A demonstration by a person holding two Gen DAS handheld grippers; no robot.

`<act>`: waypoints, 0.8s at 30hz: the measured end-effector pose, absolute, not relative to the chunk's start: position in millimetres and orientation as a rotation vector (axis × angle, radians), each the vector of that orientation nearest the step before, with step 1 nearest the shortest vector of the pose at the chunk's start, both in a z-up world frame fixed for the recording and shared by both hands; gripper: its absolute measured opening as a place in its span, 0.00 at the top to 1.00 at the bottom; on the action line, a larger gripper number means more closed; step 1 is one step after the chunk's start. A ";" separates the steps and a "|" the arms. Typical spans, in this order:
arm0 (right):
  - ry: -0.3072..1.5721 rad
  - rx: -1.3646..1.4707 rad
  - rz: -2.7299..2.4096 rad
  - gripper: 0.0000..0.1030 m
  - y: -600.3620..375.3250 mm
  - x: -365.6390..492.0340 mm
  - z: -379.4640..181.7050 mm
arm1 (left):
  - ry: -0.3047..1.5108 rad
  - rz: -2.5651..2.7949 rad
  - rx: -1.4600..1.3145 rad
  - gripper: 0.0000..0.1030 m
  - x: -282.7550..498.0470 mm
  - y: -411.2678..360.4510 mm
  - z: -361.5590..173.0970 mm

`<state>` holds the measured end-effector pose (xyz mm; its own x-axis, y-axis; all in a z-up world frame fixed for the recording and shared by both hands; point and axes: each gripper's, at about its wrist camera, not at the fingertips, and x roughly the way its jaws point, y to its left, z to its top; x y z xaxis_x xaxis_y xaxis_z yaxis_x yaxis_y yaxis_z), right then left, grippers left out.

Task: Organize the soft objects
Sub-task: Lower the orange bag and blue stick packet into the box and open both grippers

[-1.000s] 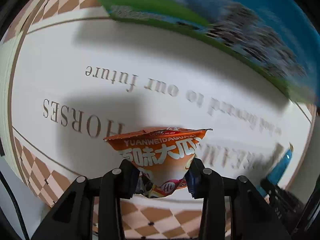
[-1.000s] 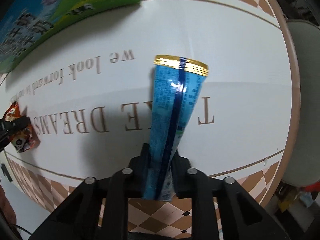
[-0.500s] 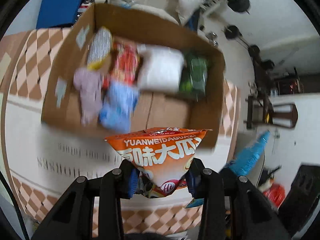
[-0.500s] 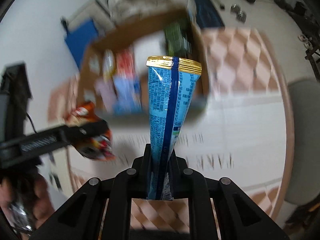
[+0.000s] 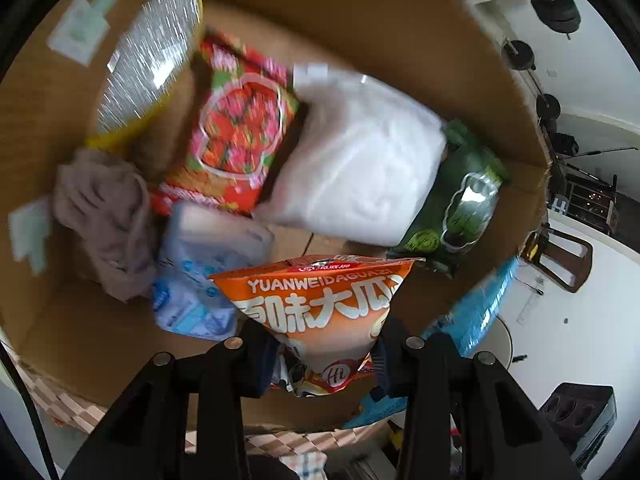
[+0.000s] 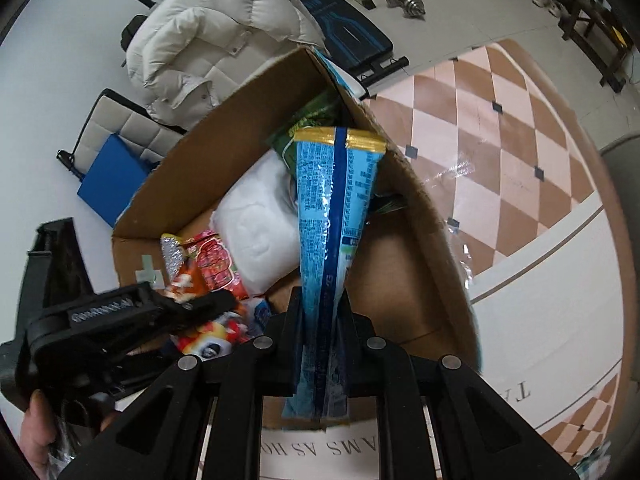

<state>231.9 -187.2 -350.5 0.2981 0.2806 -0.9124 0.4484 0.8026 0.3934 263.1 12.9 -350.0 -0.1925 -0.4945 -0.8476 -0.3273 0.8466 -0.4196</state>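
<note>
Checkered tabletop (image 6: 480, 128) under an open cardboard box (image 5: 400, 32), a white puffer jacket (image 6: 208, 32) slumped behind it. Left tongs (image 5: 324, 356) are clamped on the lower end of the orange snack bag (image 5: 320, 308), hanging over the box interior. Right tongs (image 6: 320, 344) pinch the blue packet (image 6: 336, 208) by its bottom edge, upright over the box's near wall. Both look light, crinkly and slick; gripping near a sealed edge, as here, seems safest against crushing the contents. The left camera lays out what is inside: white soft pack (image 5: 360, 160), strawberry bag (image 5: 236, 136), green bag (image 5: 460, 208), grey cloth (image 5: 104, 216). The right camera alone shows the room and how both tongs sit relative to the box.
</note>
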 end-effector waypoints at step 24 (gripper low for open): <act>1.476 0.277 -0.035 0.22 -160.0 241.4 -338.9 | 1.689 -0.221 -0.318 0.21 239.7 5.5 -288.6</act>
<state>241.4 -160.0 -338.9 0.1002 0.1455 -0.9843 0.1915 0.9679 0.1626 239.7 5.5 -288.6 -0.1218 -0.3337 -0.9348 -0.0819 0.9420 -0.3256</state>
